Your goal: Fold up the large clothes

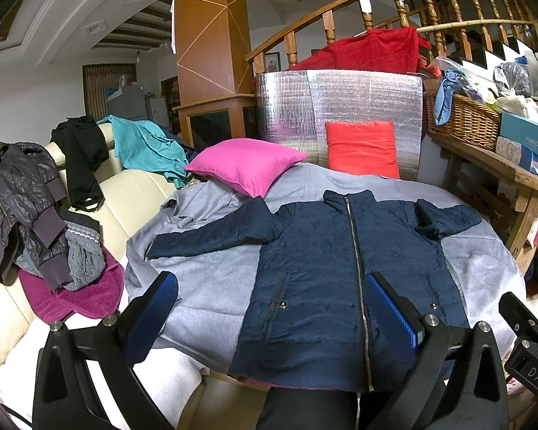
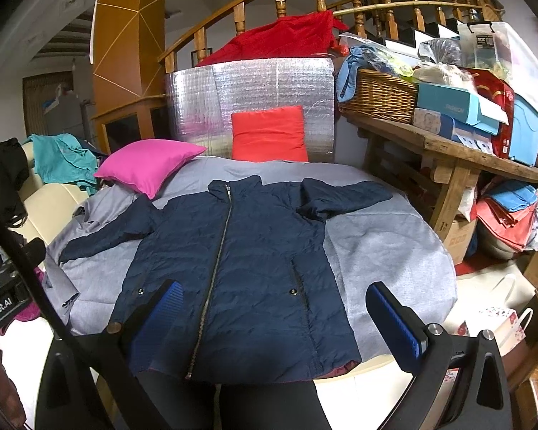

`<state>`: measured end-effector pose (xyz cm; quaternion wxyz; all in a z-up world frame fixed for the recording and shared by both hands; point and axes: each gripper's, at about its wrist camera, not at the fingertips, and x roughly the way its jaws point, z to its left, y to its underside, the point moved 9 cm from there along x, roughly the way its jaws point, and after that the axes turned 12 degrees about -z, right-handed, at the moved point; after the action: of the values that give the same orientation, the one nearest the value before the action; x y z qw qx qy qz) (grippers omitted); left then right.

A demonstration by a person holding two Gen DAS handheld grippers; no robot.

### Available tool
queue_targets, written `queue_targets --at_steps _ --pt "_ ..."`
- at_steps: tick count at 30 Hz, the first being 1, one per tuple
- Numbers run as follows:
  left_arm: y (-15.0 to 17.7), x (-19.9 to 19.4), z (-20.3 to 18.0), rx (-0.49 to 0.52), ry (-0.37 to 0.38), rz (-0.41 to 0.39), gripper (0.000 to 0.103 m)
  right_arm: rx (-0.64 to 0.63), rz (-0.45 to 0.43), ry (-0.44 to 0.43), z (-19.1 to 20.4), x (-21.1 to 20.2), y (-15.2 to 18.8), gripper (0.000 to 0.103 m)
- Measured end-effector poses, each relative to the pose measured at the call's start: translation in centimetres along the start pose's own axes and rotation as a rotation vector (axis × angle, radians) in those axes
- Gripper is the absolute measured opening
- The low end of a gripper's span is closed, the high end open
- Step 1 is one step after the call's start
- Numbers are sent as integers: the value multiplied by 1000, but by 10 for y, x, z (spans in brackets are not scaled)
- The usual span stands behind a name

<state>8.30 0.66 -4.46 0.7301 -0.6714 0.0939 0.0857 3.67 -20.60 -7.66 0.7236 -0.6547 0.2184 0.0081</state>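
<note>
Fingers (image 1: 154,308) of left gripper (image 1: 274,317) spread, holding nothing; right gripper (image 2: 279,319) likewise wide apart, both above the hem. Navy jacket (image 1: 337,272) lies flat, zipped, front up on grey cloth (image 1: 204,286) over the table, sleeves out, likely laid ready for folding. Pink cushion (image 1: 247,165), red cushion (image 1: 360,148), cluttered wooden bench (image 2: 459,150) behind.

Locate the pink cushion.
In both views the pink cushion lies at the grey sheet's far left, beyond the navy jacket's sleeve, left of the red cushion.

Navy jacket (image 1: 340,268) beyond parted tongs (image 1: 276,308)
</note>
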Motion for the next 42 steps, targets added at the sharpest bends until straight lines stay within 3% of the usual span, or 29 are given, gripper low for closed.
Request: queue_targets --at_steps 42 --pt "4 8 4 2 3 11 102 6 29 -17 3 10 3 103"
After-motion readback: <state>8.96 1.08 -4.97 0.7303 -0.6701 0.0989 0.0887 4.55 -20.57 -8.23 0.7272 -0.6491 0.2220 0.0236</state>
